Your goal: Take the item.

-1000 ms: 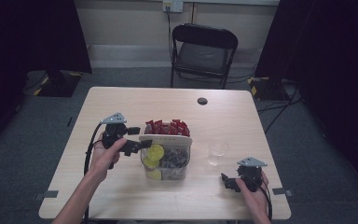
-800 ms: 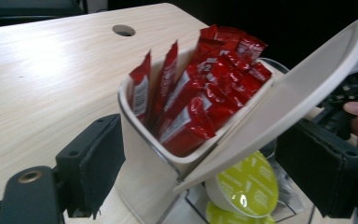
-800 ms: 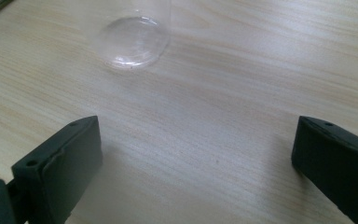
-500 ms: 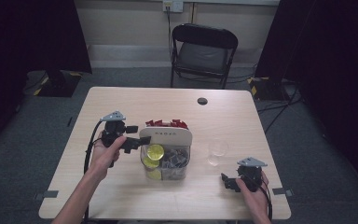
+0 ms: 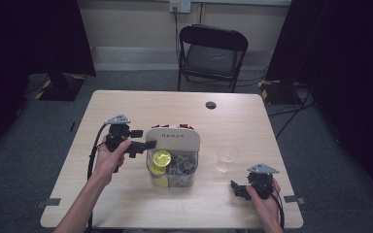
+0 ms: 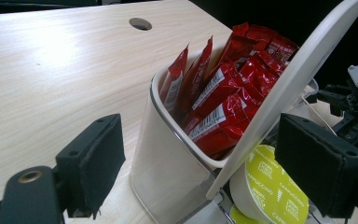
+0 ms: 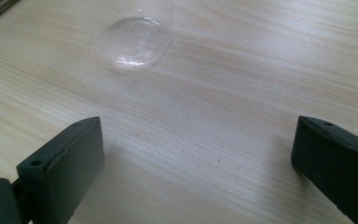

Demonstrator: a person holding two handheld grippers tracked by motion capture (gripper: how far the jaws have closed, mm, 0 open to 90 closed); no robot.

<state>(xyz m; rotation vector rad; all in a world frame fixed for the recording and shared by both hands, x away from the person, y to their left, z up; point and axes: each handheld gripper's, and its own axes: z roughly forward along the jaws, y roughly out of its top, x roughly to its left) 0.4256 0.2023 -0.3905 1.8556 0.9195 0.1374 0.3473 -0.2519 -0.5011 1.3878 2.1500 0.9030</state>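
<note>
Overhead first: a clear container (image 5: 172,167) is seen mid-table on the wooden table (image 5: 126,109), with a white lid (image 5: 174,140) tilted over its top and red packets (image 5: 175,126) just visible behind the lid's far edge. A yellow-green capsule (image 5: 162,158) is seen through the near wall. The left gripper (image 5: 138,144) is held just beside the container's left side, jaws spread, one jaw tip at the lid's left edge; whether it touches cannot be told. A clear glass (image 5: 227,156) is set to the right of the container, apart from it. The right gripper (image 5: 238,188) is rested near the table's front right corner, jaws spread, nothing between them. A black folding chair (image 5: 212,53) is placed beyond the table.

Left gripper view: the lid (image 6: 289,88) is seen slanted across the container (image 6: 168,163), its lower edge between the spread jaws, not pinched. Red packets (image 6: 223,93) are stood upright inside. A capsule (image 6: 265,186) marked CAPPUCCINO is lodged under the lid. The right gripper (image 6: 354,107) is seen far off.

Right gripper view: jaws are held wide apart over bare table (image 7: 242,93); the glass (image 7: 137,39) base is seen ahead, apart from them.
</note>
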